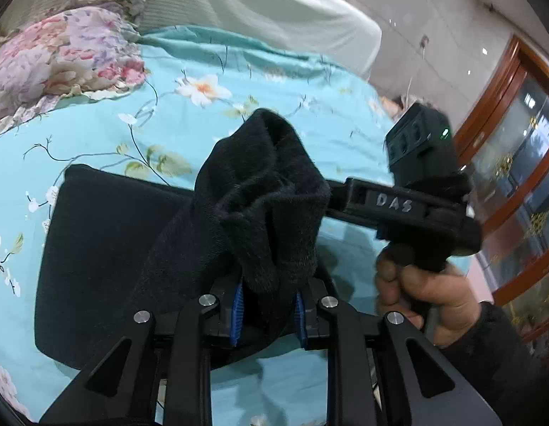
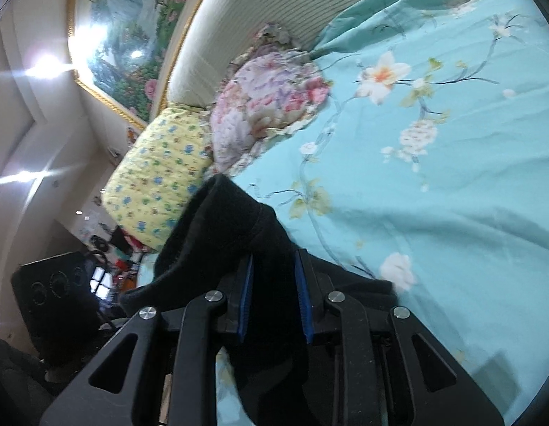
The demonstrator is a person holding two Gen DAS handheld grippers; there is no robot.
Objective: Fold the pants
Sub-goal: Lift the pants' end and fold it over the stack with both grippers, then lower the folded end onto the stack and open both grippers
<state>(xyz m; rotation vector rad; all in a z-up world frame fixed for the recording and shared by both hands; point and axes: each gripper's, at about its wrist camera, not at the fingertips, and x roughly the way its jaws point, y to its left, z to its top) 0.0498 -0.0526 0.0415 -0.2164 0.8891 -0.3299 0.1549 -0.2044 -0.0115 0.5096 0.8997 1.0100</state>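
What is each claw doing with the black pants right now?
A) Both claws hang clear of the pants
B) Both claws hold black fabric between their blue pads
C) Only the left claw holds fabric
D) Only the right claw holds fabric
B: in the left wrist view the black pants bunch up between the left claw's blue pads, and in the right wrist view the right claw likewise pinches black fabric.

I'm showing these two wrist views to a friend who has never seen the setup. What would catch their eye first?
Most striking is the bunch of black pants, standing up between the blue pads of the left tongs, the rest lying flat on the turquoise flowered bedsheet. The right tongs grip another fold of the cloth. Beyond, a pink floral pillow and a yellow one lie by the headboard.
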